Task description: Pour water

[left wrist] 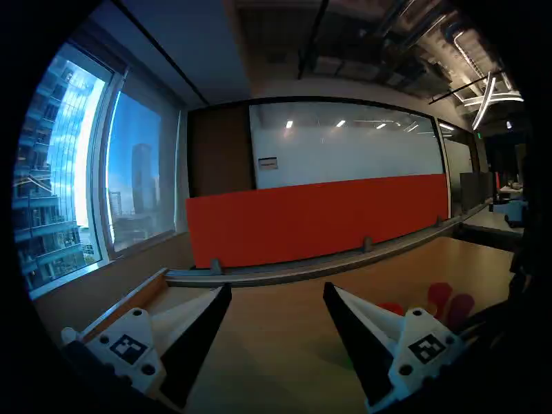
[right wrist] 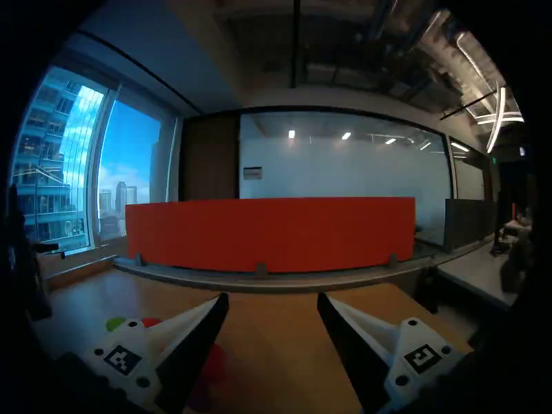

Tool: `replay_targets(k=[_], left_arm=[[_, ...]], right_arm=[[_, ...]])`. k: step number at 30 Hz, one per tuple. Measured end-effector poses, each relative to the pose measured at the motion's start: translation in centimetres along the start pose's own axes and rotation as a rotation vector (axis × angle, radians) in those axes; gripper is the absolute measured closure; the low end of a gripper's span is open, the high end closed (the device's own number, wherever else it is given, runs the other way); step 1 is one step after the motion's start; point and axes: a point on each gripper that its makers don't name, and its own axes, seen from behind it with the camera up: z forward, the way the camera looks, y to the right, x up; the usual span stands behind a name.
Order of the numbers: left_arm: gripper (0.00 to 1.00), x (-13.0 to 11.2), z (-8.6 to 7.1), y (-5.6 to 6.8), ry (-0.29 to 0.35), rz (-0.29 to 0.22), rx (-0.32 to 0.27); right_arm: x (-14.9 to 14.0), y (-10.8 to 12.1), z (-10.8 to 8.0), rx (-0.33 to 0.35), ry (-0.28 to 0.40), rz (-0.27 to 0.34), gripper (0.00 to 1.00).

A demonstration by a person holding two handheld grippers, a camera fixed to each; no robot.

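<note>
Landmark: a long red panel [left wrist: 317, 217] stood along the far edge of the wooden desk [left wrist: 276, 366]; every place below is given from it.
Left gripper [left wrist: 276, 286]: it was held low over the desk, on the near side of the red panel and pointed toward it. Its fingers were spread wide with nothing between them.
Right gripper [right wrist: 271, 295]: it was likewise on the near side of the panel and faced it almost squarely. Its fingers were just as wide and empty.
Why so held: as I judged it, both claws were parked open and level, ready to close on something. No grasp had begun.
Task's thing: I could make out no jug, bottle or cup for certain.
Coloured shapes: red and pink shapes [left wrist: 448, 300] lay on the desk in front of the panel, partly hidden behind the left gripper's finger. In the right gripper view, red and green patches [right wrist: 114, 323] peeped past a finger. They may have been the vessels, though I could not tell.
Progress: pouring looked not yet started.
Next need, my guess: one claw would have to drop toward those shapes, away from the panel.
</note>
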Motion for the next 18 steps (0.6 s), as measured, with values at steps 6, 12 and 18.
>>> replay_targets(k=[6,12,18], left_arm=[[0.01,3.7,0.6,-0.4,0.018,-0.007,-0.016],[0.01,6.3,1.1,0.1,0.029,0.001,-0.049],[0.01,7.0,1.6,2.0,0.016,-0.014,-0.130]], right_arm=[[3.1,-0.1,0.4,0.010,0.001,-0.006,0.01],[5.0,-0.6,0.6,0.034,-0.001,0.013,0.01],[4.8,-1.8,0.6,0.094,-0.019,0.021,0.01]])
